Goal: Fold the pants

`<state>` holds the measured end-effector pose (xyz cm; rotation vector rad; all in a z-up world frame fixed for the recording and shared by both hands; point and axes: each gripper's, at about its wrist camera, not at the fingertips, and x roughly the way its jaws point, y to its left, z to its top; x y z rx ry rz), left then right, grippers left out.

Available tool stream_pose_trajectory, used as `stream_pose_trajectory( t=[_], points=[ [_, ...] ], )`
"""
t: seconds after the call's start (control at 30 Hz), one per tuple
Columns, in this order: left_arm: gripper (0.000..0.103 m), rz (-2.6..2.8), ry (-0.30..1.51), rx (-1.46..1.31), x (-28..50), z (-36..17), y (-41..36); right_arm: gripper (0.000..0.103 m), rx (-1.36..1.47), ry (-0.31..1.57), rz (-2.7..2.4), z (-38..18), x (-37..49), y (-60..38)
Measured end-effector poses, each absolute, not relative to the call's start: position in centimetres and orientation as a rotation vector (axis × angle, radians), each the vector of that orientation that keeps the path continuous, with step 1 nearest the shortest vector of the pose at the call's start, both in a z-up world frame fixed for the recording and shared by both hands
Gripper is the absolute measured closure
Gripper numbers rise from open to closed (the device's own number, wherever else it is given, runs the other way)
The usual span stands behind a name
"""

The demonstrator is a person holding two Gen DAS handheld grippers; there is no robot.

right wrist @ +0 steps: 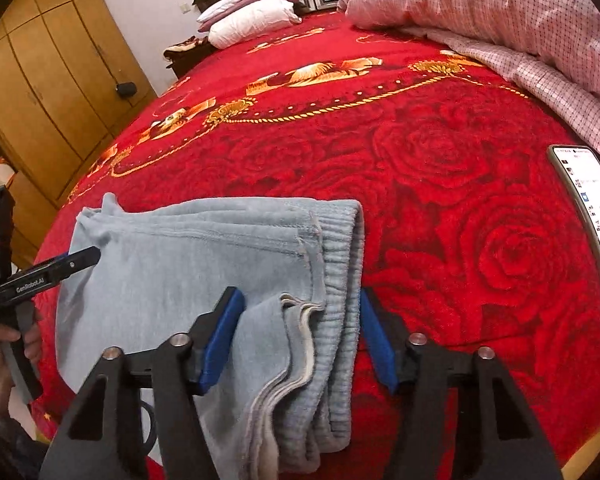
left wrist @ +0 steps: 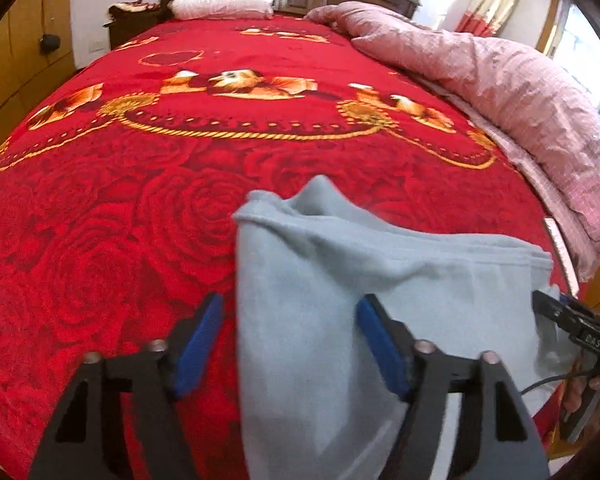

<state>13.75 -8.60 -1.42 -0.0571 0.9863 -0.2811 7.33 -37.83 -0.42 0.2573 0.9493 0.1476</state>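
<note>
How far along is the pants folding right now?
Mostly done, it seems. The grey pants already lie in a stacked bundle on the red bedspread, waistband and hem edges layered at one end. Both the left hand-held gripper and the right hand-held gripper are open and straddle the bundle's edges, gripping nothing. Perhaps one more fold or some smoothing remains.

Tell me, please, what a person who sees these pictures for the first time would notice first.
The bright red rose-patterned blanket covers the whole bed and fills both views. On its near edge lie the light grey-blue sweatpants, folded into a bundle, with the open left tool and the open right tool over them. A lit smartphone lies at the right, near the pink checked quilt.
</note>
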Motion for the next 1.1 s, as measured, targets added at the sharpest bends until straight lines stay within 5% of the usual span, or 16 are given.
stream_pose_trajectory(
  t=[0.23,0.3,1.1],
  points=[
    [0.083,-0.299,0.952,-0.077,13.3,-0.9,-9.0,0.072,0.25,0.91,0.123,0.4,6.8,-37.6],
    [0.089,-0.297,0.943,-0.099,13.1,-0.6,-8.8,0.078,0.252,0.886,0.11,1.2,6.3,-37.6],
    [0.092,-0.248,0.633,-0.183,6.8,12.1,3.5,0.085,0.12,0.701,0.307,11.8,3.5,-24.3]
  ],
)
